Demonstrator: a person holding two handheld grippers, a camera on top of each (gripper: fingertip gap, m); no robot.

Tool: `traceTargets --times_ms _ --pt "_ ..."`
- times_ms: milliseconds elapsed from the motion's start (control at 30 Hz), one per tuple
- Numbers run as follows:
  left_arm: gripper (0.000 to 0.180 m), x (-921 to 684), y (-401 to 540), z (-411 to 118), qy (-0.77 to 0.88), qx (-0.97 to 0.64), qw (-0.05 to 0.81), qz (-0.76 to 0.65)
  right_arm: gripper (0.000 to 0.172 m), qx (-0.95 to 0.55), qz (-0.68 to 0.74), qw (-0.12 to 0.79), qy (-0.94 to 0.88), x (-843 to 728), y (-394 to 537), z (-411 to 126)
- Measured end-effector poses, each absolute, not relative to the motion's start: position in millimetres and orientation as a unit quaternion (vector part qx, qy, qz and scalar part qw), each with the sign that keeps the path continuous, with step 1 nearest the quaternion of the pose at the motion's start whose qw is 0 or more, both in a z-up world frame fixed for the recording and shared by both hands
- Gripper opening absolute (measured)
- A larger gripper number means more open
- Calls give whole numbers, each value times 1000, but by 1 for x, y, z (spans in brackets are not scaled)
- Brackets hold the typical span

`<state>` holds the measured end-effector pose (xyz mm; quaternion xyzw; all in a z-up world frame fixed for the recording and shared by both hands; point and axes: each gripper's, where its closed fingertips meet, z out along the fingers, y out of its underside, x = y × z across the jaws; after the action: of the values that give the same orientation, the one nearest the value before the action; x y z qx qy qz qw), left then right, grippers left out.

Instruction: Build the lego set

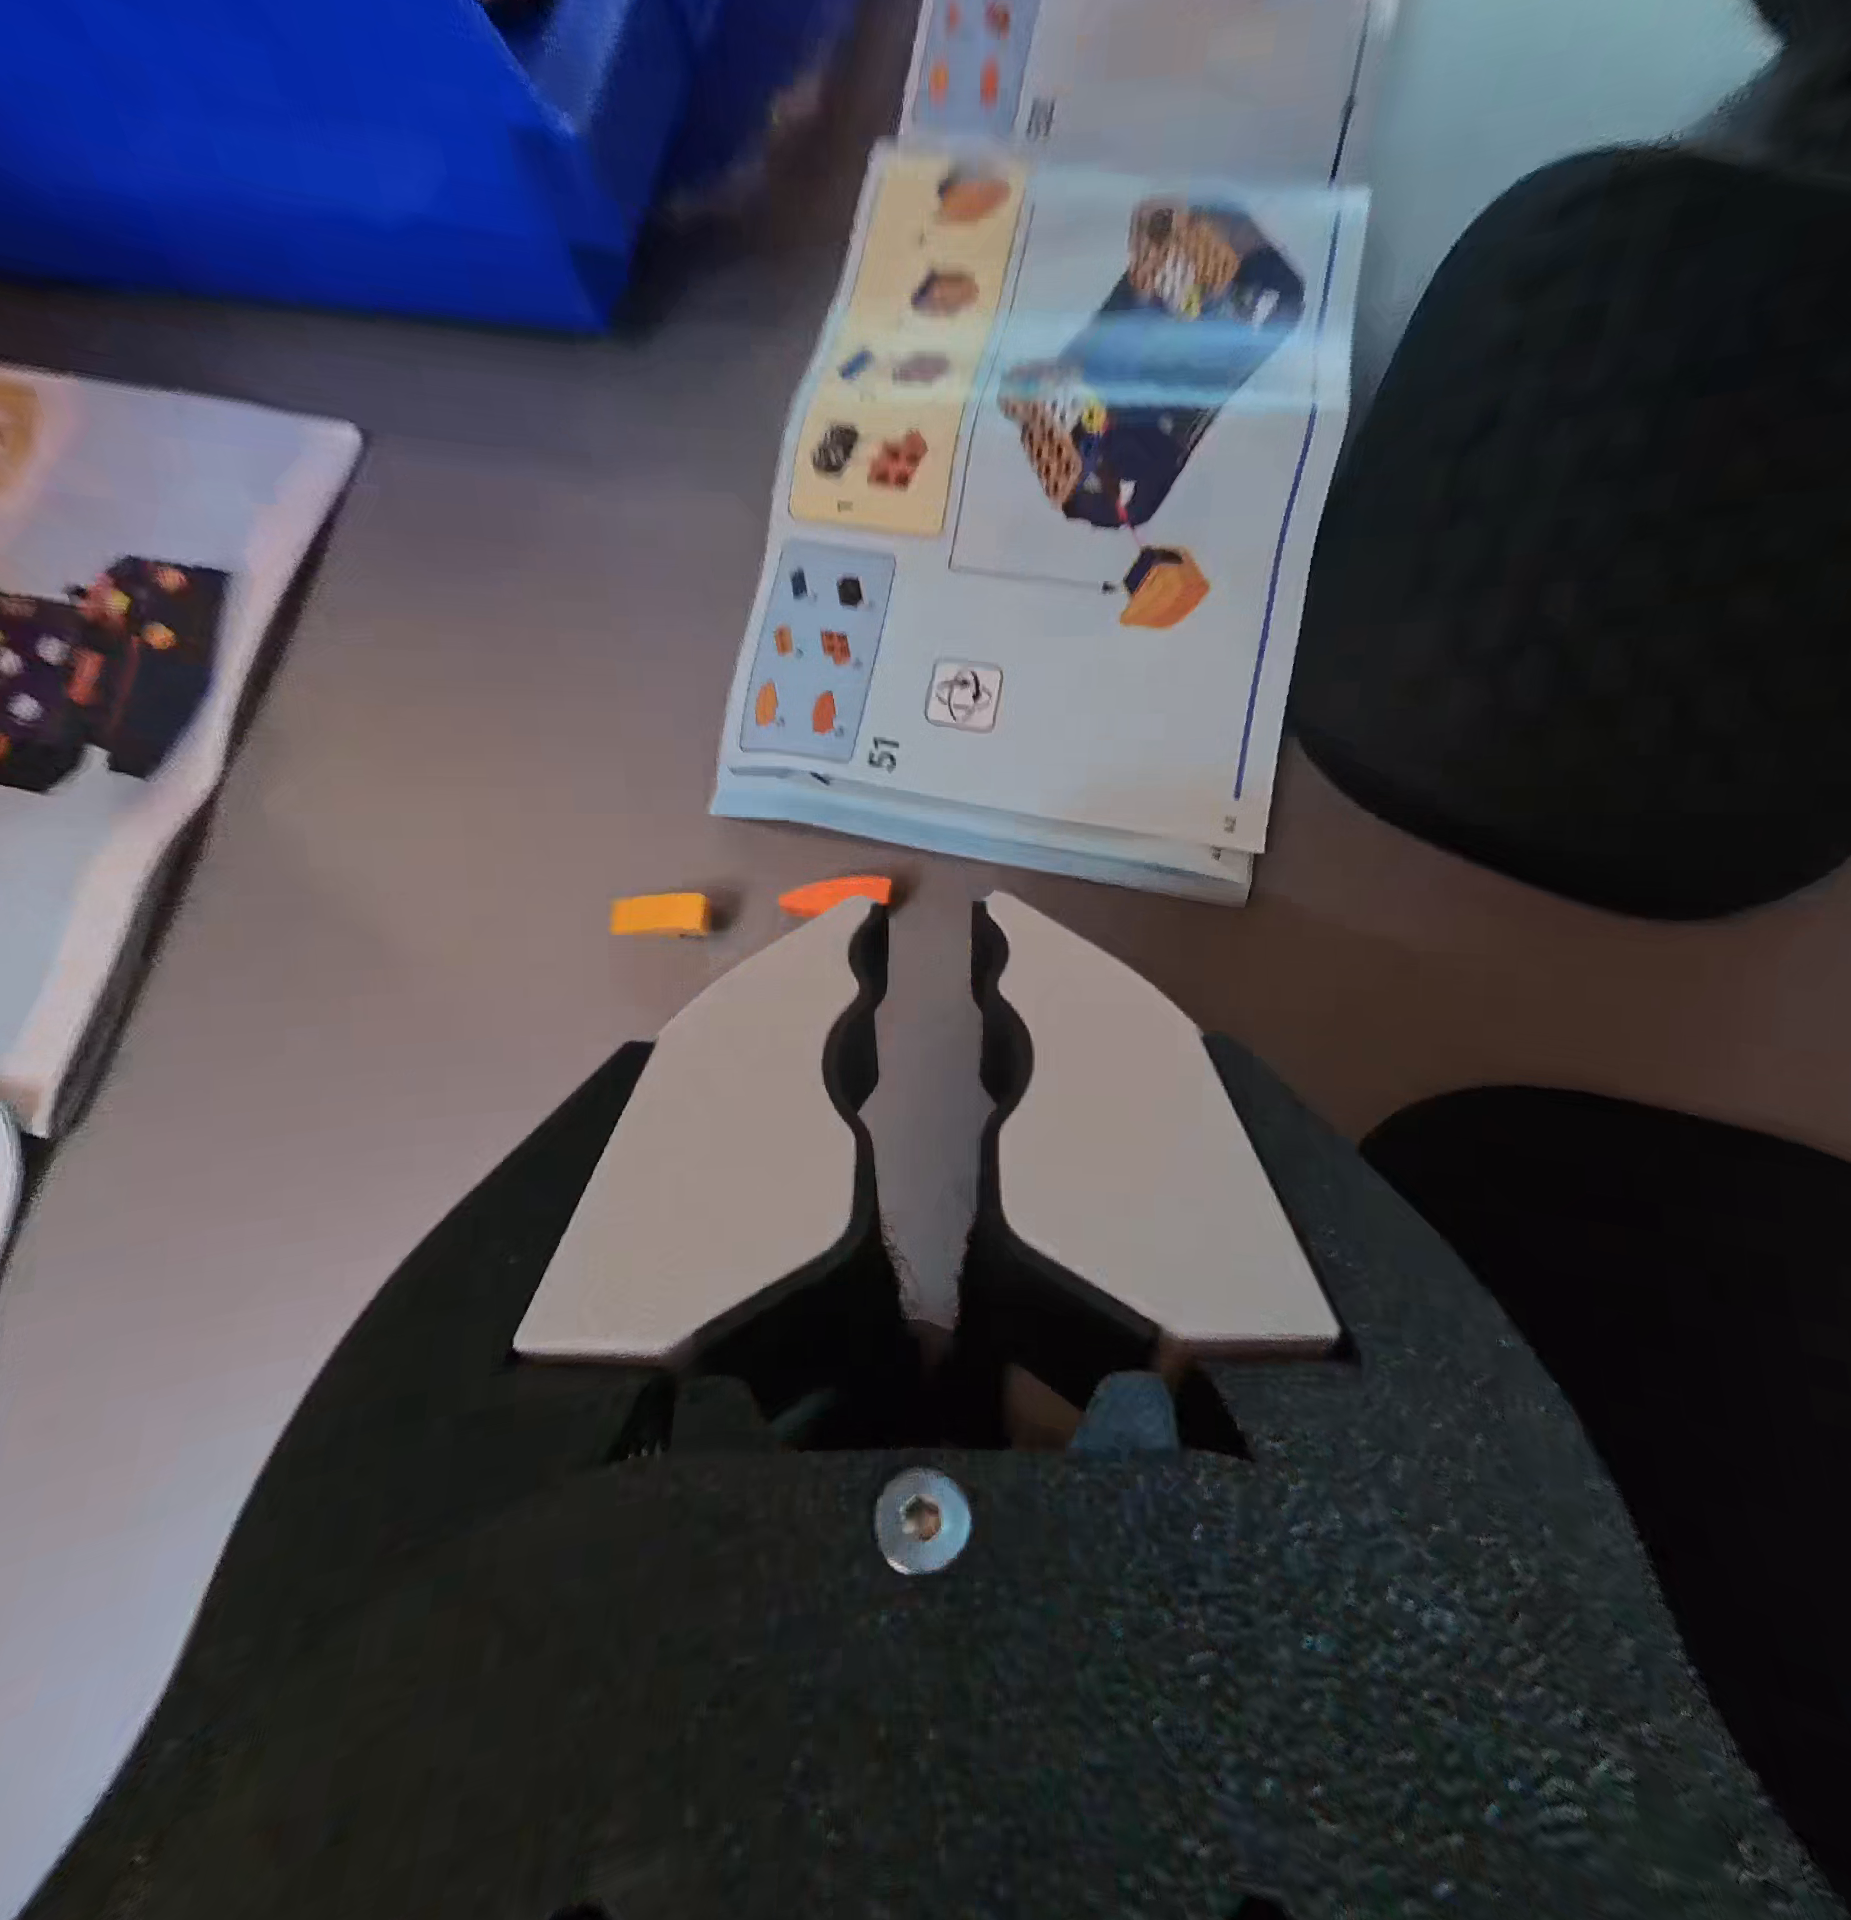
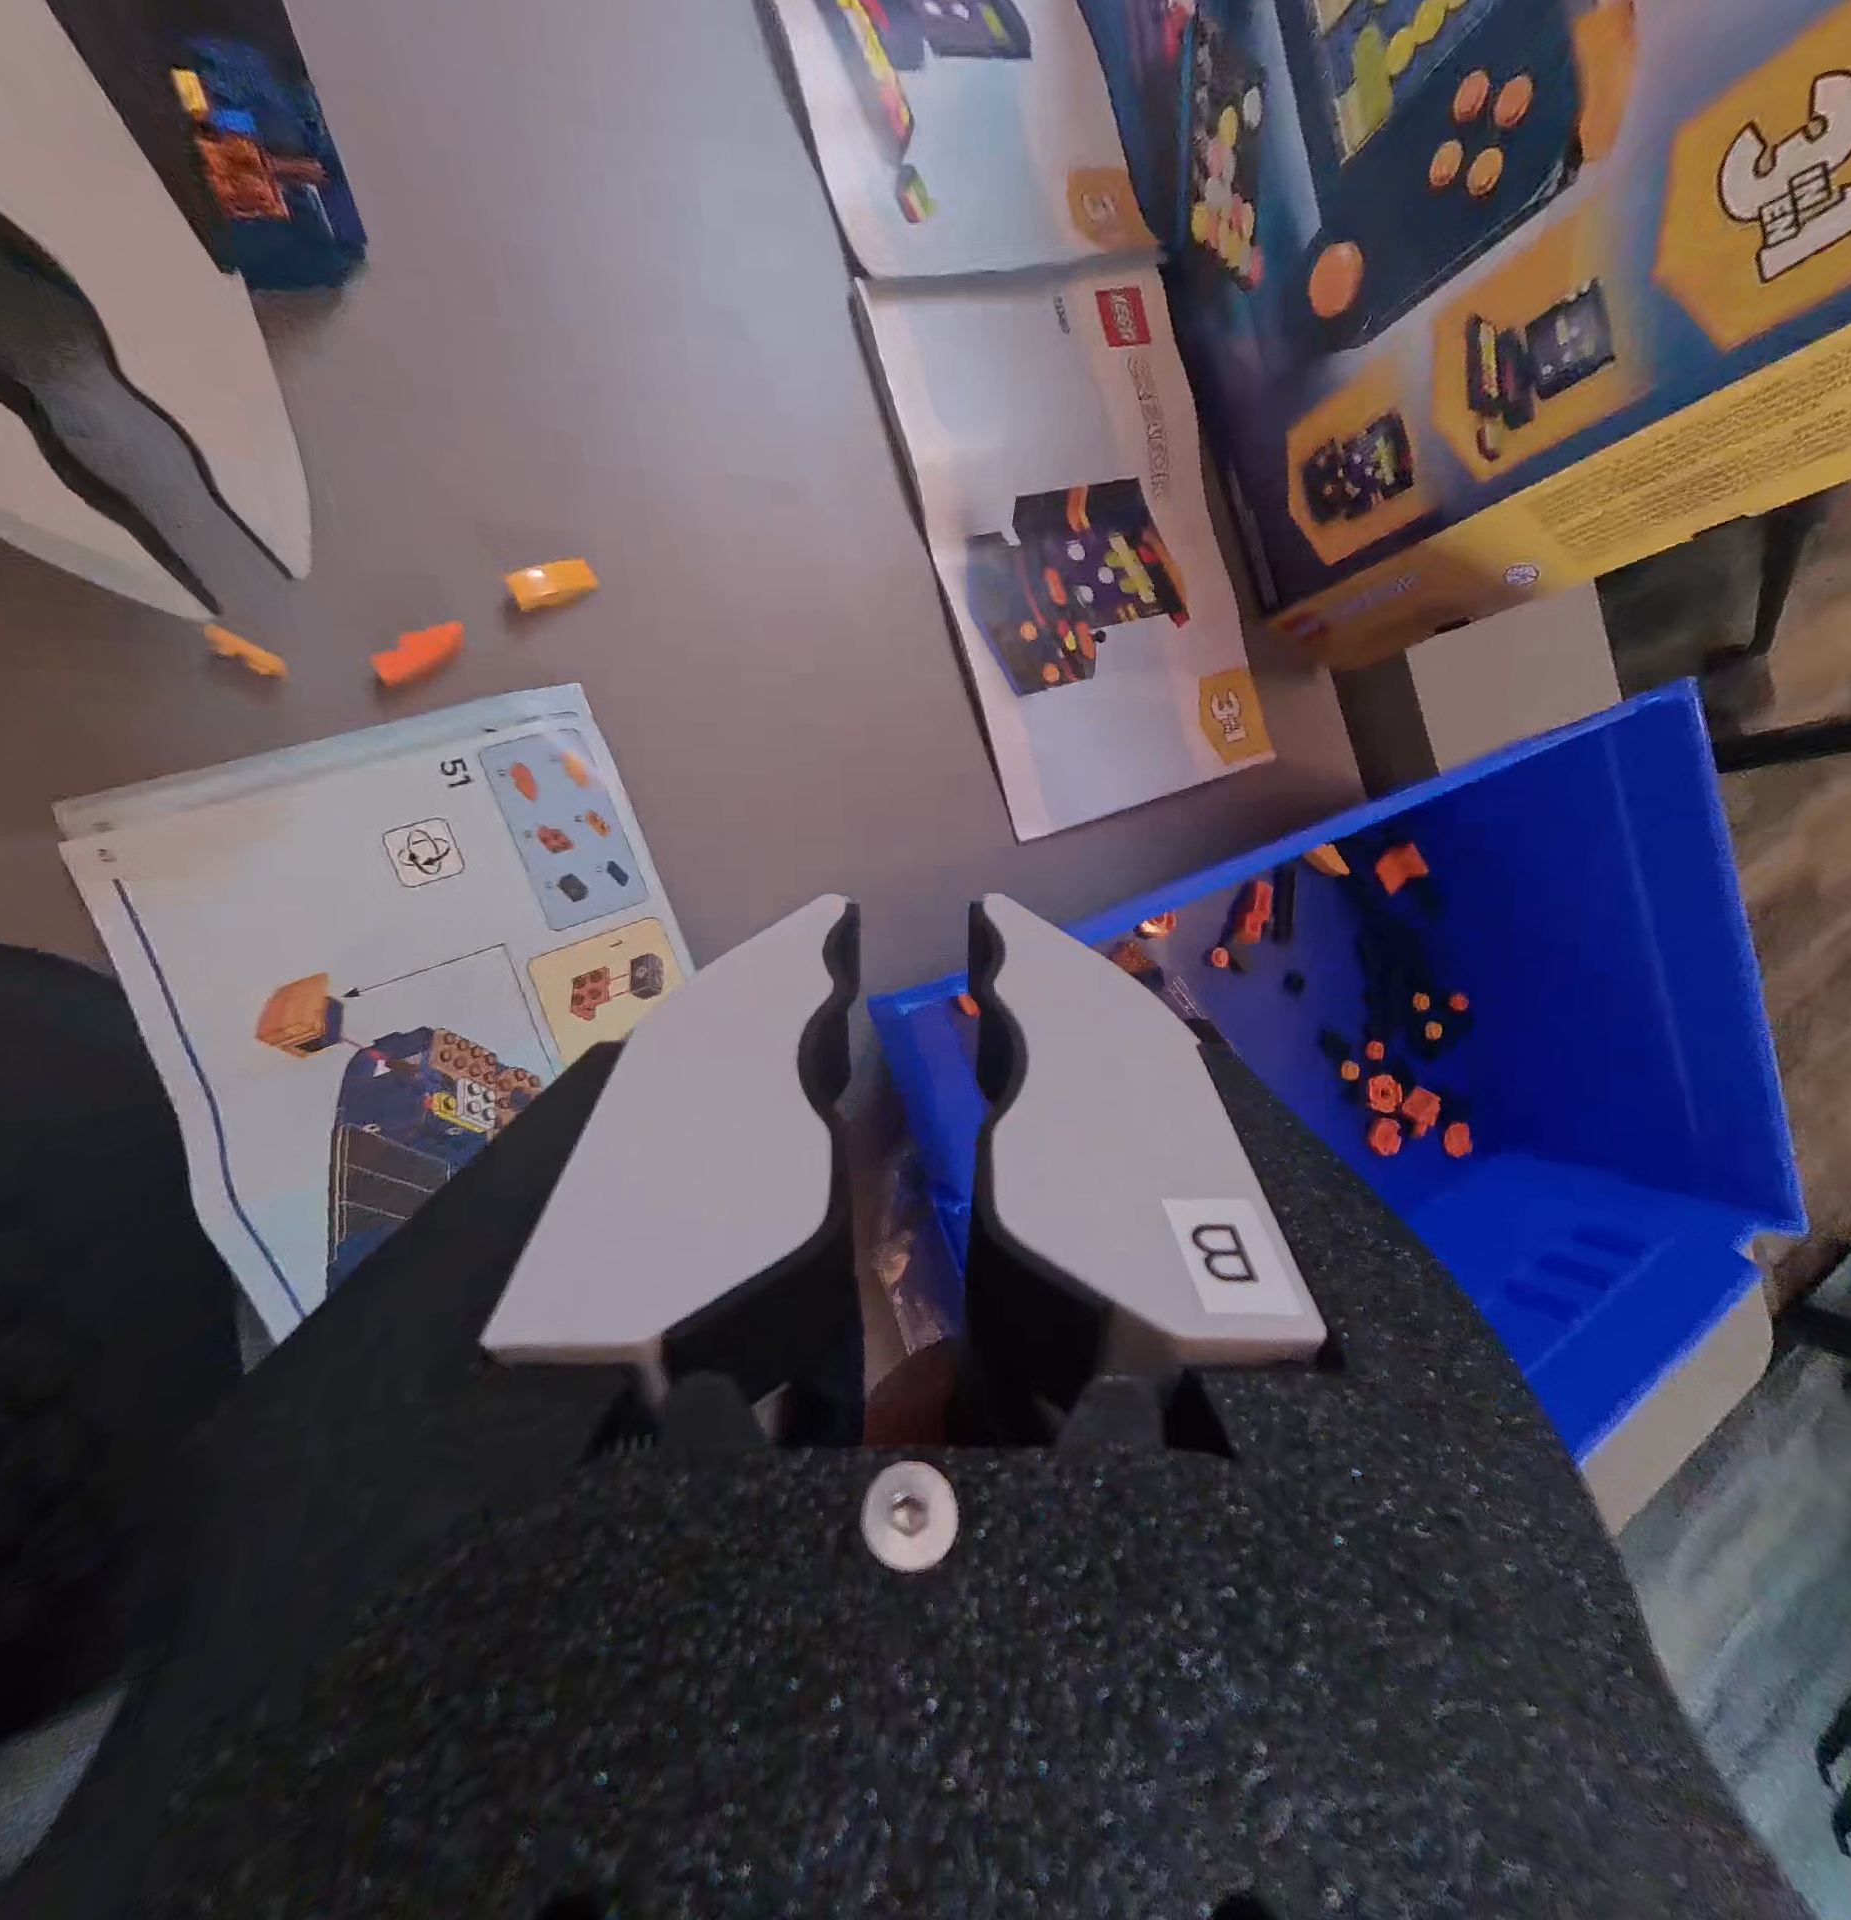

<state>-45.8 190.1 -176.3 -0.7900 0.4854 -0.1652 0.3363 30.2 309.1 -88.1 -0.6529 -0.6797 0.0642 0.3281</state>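
Note:
My left gripper (image 1: 931, 904) is open and empty, low over the grey table (image 1: 485, 675). An orange curved brick (image 1: 836, 894) lies just left of its left fingertip, and a yellow-orange brick (image 1: 659, 914) lies farther left. The open instruction booklet (image 1: 1035, 582) lies just beyond the tips. My right gripper (image 2: 913, 914) is open and empty, above the near corner of a blue bin (image 2: 1586, 852). The right wrist view also shows the left gripper (image 2: 256, 587), with a small yellow-orange brick (image 2: 243, 652) at its tips, beside the orange brick (image 2: 417, 652) and the yellow brick (image 2: 550, 582).
The blue bin holds several small orange and dark bricks (image 2: 1399, 1101). A closed booklet (image 2: 1066, 499) and the set's box (image 2: 1523, 260) lie behind it. A partly built dark model (image 2: 256, 156) stands at the far left. A black padded shape (image 1: 1607, 520) is right of the booklet.

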Motion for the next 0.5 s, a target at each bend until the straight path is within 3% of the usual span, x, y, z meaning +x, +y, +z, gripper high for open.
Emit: traceTargets --times_ms 167,400,500 --pt "15 -54 181 -197 477 -830 260 -130 20 -651 40 301 -696 35 304 -97" --pt "15 -50 174 -205 459 -847 227 -146 21 -625 36 268 -732 30 288 -110" --pt "4 -45 175 -212 456 -851 217 -146 20 -625 56 252 -737 28 281 -113"
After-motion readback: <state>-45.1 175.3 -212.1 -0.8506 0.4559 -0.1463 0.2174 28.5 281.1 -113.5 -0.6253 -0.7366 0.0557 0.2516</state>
